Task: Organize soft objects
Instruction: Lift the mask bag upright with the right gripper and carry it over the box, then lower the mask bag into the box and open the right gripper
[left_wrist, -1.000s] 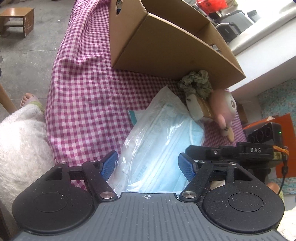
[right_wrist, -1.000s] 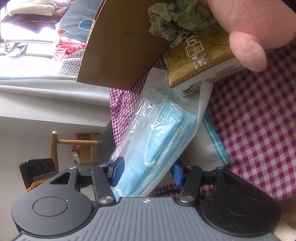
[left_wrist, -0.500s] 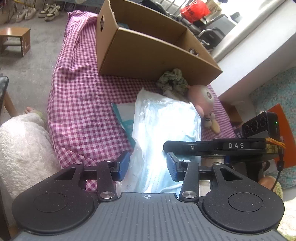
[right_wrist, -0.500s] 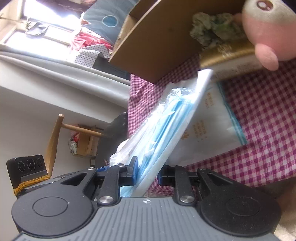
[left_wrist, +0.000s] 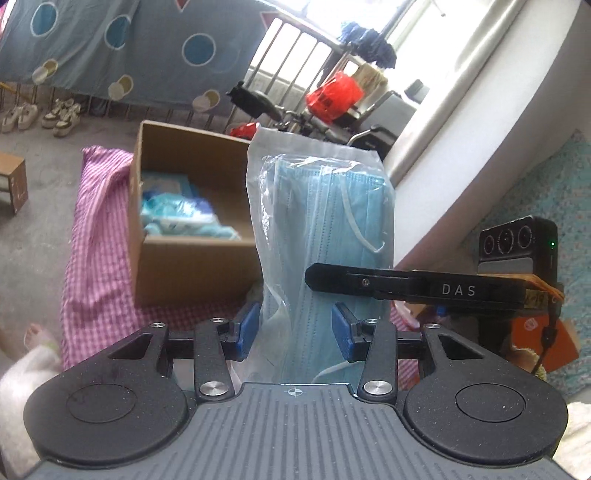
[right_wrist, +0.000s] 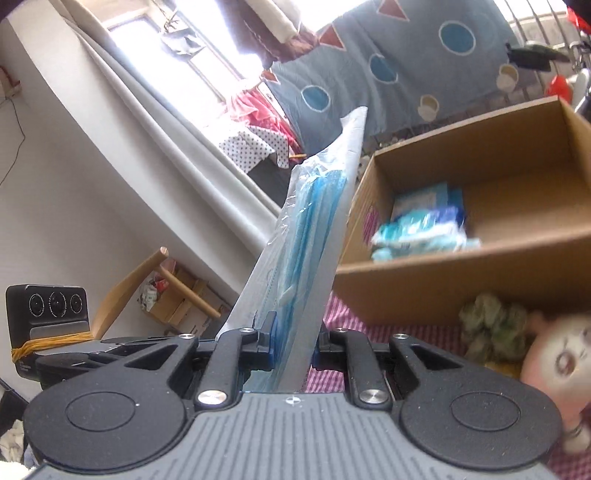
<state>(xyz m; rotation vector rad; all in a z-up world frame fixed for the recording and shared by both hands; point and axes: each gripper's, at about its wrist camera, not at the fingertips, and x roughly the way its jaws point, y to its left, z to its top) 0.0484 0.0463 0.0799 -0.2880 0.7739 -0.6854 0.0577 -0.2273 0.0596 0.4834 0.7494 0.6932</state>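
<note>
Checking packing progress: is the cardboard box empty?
No. The cardboard box is open-topped and already holds blue-and-white soft packets.

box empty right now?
No. In the right wrist view the cardboard box already holds blue and white packets against its near wall.

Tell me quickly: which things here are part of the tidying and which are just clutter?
Job:
- pack of face masks, gripped by both grippers
- cardboard box
- soft packets in the box
- plush toy
- green scrunchie

Lying about:
- shoes
- red bag
- wooden stool
</note>
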